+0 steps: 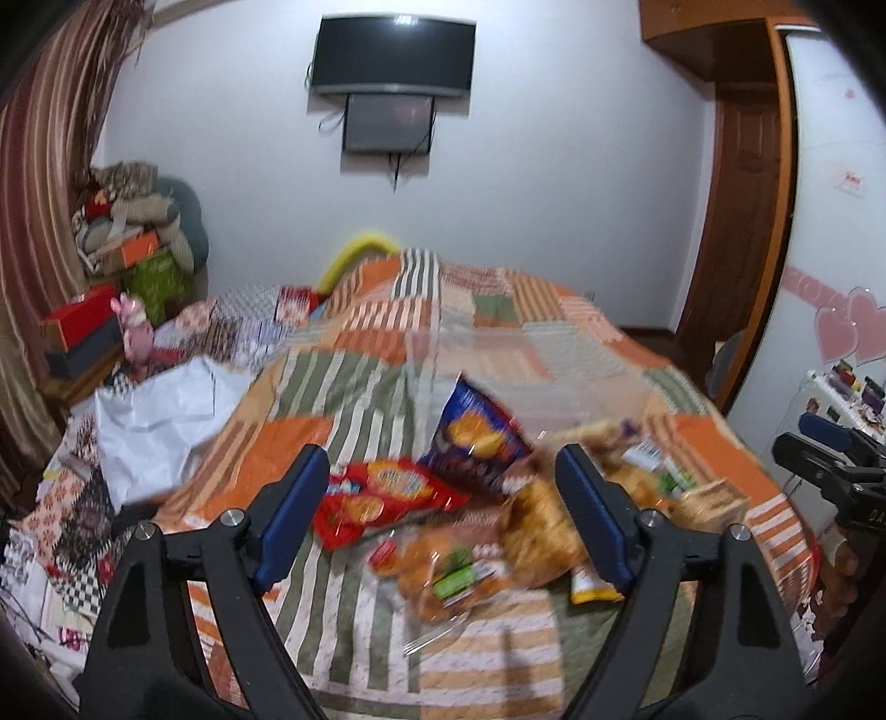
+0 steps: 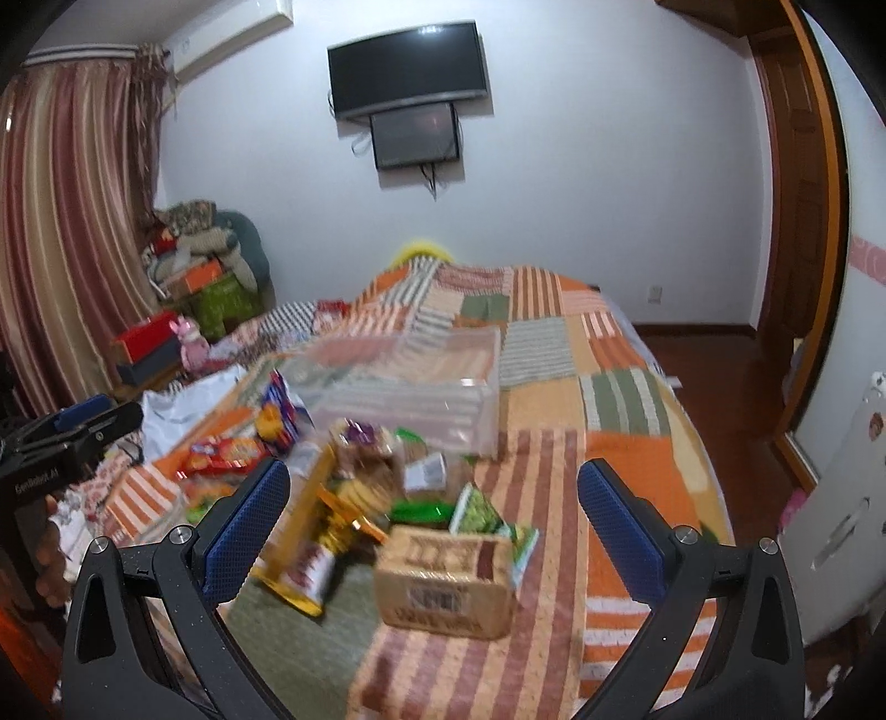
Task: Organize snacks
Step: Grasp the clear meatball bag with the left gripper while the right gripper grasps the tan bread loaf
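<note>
My left gripper (image 1: 443,498) stands with its jaws apart, nothing clamped; the blue pads (image 1: 296,512) touch no packet. My right gripper (image 2: 434,526) is likewise wide, holding nothing.

Both hang over the snack pile on the quilt (image 1: 354,399). Left view, between the jaws: red bag (image 1: 382,495) nearest the left pad, blue bag (image 1: 476,437) just beyond it, propped up on end. Near of these lies a clear pack (image 1: 448,576) of orange-brown pieces with a green label; contents too blurred to name. A yellow-brown bag (image 1: 540,526) lies beside the right pad, its right part hidden behind that finger.

Right view: brown box (image 2: 446,581) lies nearest, between the jaws, print unreadable. A green packet (image 2: 482,512) lies just behind it, touching. A gold packet (image 2: 310,554) lies left of the box, close to the left pad, part covered. Further packets behind are a smear; I cannot separate them.

Clear bin (image 2: 410,382) lies just beyond the pile, toward the far end of the bed, walls hard to trace against the quilt pattern. In the left view it is barely visible.

White sheet (image 1: 160,421) lies left of the pile on the bed edge. A TV (image 1: 393,52) is on the far wall. Each view catches the other gripper at its edge, cut off.
</note>
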The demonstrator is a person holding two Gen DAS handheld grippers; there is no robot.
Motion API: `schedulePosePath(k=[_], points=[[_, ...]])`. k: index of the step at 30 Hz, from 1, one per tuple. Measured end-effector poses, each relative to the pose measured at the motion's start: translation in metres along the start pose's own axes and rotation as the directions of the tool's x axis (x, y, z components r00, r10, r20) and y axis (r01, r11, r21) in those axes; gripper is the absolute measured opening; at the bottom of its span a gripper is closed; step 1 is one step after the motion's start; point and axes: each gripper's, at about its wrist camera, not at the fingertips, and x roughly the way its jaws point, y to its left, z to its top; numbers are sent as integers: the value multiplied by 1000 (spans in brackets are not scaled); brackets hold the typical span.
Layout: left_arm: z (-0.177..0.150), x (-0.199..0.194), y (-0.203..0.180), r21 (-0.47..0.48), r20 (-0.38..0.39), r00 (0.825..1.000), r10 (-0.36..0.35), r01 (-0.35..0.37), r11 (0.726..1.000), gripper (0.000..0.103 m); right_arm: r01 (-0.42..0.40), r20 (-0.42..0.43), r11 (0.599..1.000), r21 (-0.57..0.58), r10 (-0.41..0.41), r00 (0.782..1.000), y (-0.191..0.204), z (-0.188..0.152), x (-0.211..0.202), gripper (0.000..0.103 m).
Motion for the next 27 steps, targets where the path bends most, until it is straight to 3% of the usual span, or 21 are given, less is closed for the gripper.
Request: schedulePosePath(k=[6, 16, 27], points=[[-20, 31, 14, -39, -115, 993, -13, 9, 999, 83, -7, -96, 1000, 16, 8, 995, -8, -17, 17, 103], [-51, 79, 29, -144, -282, 957, -65, 25, 989, 81, -32, -184, 997, 75, 45, 982, -17, -28, 39, 103], [-57, 97, 19, -167, -318, 943, -96, 44, 985, 82, -69, -254, 991, 113, 96, 962, -20, -39, 59, 89]])
